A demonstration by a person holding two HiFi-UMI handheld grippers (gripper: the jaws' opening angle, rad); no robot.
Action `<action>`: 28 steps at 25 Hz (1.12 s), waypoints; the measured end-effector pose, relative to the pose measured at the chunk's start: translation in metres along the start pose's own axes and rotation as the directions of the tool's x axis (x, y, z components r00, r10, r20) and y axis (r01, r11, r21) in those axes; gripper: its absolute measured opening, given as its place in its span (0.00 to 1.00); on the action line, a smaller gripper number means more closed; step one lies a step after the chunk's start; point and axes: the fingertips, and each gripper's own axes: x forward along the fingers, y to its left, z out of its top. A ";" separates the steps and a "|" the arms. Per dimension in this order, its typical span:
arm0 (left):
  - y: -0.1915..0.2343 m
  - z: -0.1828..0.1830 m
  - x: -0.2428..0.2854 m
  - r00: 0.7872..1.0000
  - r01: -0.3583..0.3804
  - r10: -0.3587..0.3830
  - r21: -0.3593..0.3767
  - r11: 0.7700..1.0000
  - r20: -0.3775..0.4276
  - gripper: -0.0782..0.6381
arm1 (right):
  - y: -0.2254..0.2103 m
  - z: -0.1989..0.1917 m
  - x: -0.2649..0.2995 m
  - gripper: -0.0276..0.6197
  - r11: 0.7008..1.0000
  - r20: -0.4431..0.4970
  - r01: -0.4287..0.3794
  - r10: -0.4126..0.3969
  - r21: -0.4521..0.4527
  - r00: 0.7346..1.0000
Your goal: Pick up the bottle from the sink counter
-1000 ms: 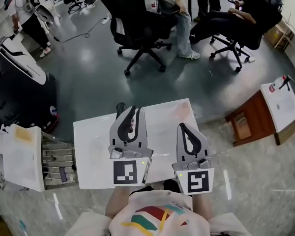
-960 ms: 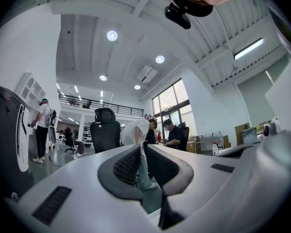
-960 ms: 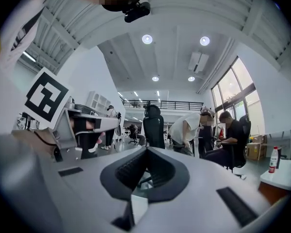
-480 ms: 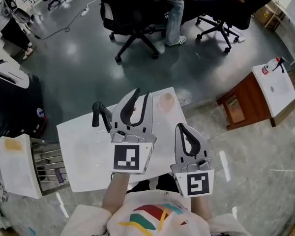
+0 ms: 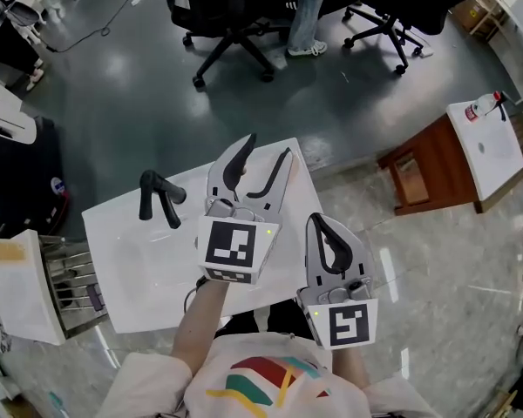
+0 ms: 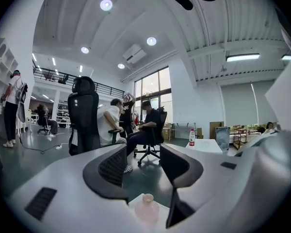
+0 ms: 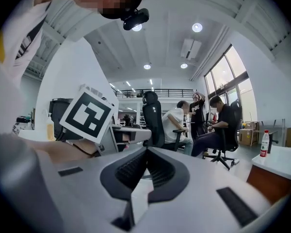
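Left gripper (image 5: 268,149) is opening empty jaws above the pink bottle (image 6: 147,208); right gripper (image 5: 321,225) is sitting closed. Looking like light, slippery plastic, so I'd grab mid-body.

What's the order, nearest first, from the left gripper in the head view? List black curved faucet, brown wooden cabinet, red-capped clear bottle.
1. Black curved faucet, just to its left.
2. Brown wooden cabinet, right, on the floor.
3. Red-capped clear bottle, far right, beyond the cabinet.

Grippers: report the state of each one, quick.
Left gripper: jaws opening, gripping nothing; the bottle stands just ahead of them, untouched.
Right gripper: jaws shut, empty.
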 end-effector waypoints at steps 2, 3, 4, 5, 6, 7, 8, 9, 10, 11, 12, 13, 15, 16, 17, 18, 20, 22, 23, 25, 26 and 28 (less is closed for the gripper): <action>-0.006 -0.012 0.011 0.999 0.017 -0.017 0.005 1.000 -0.036 0.38 | -0.004 -0.004 0.001 0.06 1.000 -0.008 -0.007 0.007 0.002 1.000; -0.010 -0.018 0.017 0.998 0.028 -0.027 0.006 1.000 -0.057 0.39 | -0.008 -0.006 0.002 0.06 1.000 -0.015 -0.010 0.010 0.004 1.000; -0.014 -0.025 0.023 0.996 0.038 -0.037 0.006 0.999 -0.075 0.40 | -0.011 -0.009 0.002 0.06 1.000 -0.021 -0.012 0.012 0.006 1.000; -0.019 -0.031 0.028 0.995 0.048 -0.047 0.005 0.999 -0.092 0.42 | -0.013 -0.011 0.001 0.06 1.000 -0.027 -0.012 0.013 0.009 1.000; -0.022 -0.036 0.032 0.993 0.056 -0.055 0.003 0.998 -0.106 0.44 | -0.015 -0.012 0.000 0.06 1.000 -0.031 -0.013 0.013 0.012 0.999; -0.025 -0.042 0.036 0.991 0.063 -0.062 0.000 0.998 -0.118 0.46 | -0.016 -0.013 0.000 0.06 1.000 -0.032 -0.013 0.013 0.014 0.999; -0.027 -0.047 0.040 0.989 0.067 -0.066 -0.003 0.998 -0.129 0.48 | -0.017 -0.014 0.000 0.06 1.000 -0.034 -0.014 0.014 0.015 0.999; -0.028 -0.052 0.043 0.988 0.068 -0.069 -0.007 0.998 -0.139 0.49 | -0.019 -0.015 0.000 0.06 1.000 -0.037 -0.014 0.015 0.016 0.999; -0.030 -0.057 0.047 0.987 0.068 -0.069 -0.015 0.998 -0.147 0.51 | -0.021 -0.017 0.000 0.06 1.000 -0.041 -0.014 0.015 0.016 0.999; -0.030 -0.063 0.052 0.986 0.065 -0.068 -0.026 0.998 -0.155 0.53 | -0.024 -0.019 0.000 0.06 1.000 -0.047 -0.014 0.014 0.017 0.999; -0.031 -0.068 0.056 0.984 0.061 -0.066 -0.038 0.997 -0.163 0.55 | -0.026 -0.022 0.000 0.06 1.000 -0.054 -0.013 0.014 0.018 0.998; -0.030 -0.075 0.060 0.982 0.057 -0.064 -0.048 0.997 -0.175 0.57 | -0.028 -0.025 0.000 0.06 1.000 -0.061 -0.013 0.014 0.020 0.998; -0.028 -0.091 0.066 0.976 0.048 -0.058 -0.053 0.997 -0.210 0.59 | -0.029 -0.031 0.001 0.06 1.000 -0.078 -0.012 0.014 0.024 0.997; -0.027 -0.100 0.068 0.972 0.043 -0.054 -0.049 0.998 -0.229 0.60 | -0.028 -0.034 0.001 0.06 1.000 -0.086 -0.012 0.014 0.026 0.996; -0.025 -0.109 0.071 0.968 0.040 -0.050 -0.046 0.998 -0.247 0.60 | -0.028 -0.037 0.001 0.06 1.000 -0.093 -0.011 0.014 0.028 0.996; -0.024 -0.118 0.073 0.963 0.038 -0.048 -0.046 0.998 -0.266 0.61 | -0.028 -0.040 0.002 0.06 0.999 -0.100 -0.010 0.013 0.030 0.995; -0.023 -0.137 0.079 0.951 0.036 -0.050 -0.051 0.998 -0.305 0.62 | -0.030 -0.046 0.003 0.06 0.999 -0.113 -0.008 0.012 0.034 0.993; -0.024 -0.157 0.086 0.935 0.037 -0.053 -0.054 0.998 -0.349 0.65 | -0.033 -0.052 0.003 0.06 0.999 -0.126 -0.006 0.011 0.037 0.992; -0.025 -0.167 0.089 0.927 0.036 -0.053 -0.054 0.998 -0.370 0.66 | -0.034 -0.055 0.003 0.06 0.999 -0.132 -0.006 0.011 0.040 0.991; -0.026 -0.186 0.095 0.913 0.029 -0.047 -0.052 0.998 -0.405 0.67 | -0.038 -0.062 0.003 0.06 0.999 -0.145 -0.007 0.013 0.044 0.989; -0.026 -0.194 0.097 0.907 0.025 -0.044 -0.051 0.998 -0.418 0.67 | -0.039 -0.066 0.003 0.06 0.999 -0.154 -0.007 0.015 0.047 0.988; -0.025 -0.206 0.101 0.898 0.020 -0.040 -0.050 0.999 -0.439 0.67 | -0.041 -0.074 0.003 0.06 0.998 -0.173 -0.009 0.018 0.055 0.985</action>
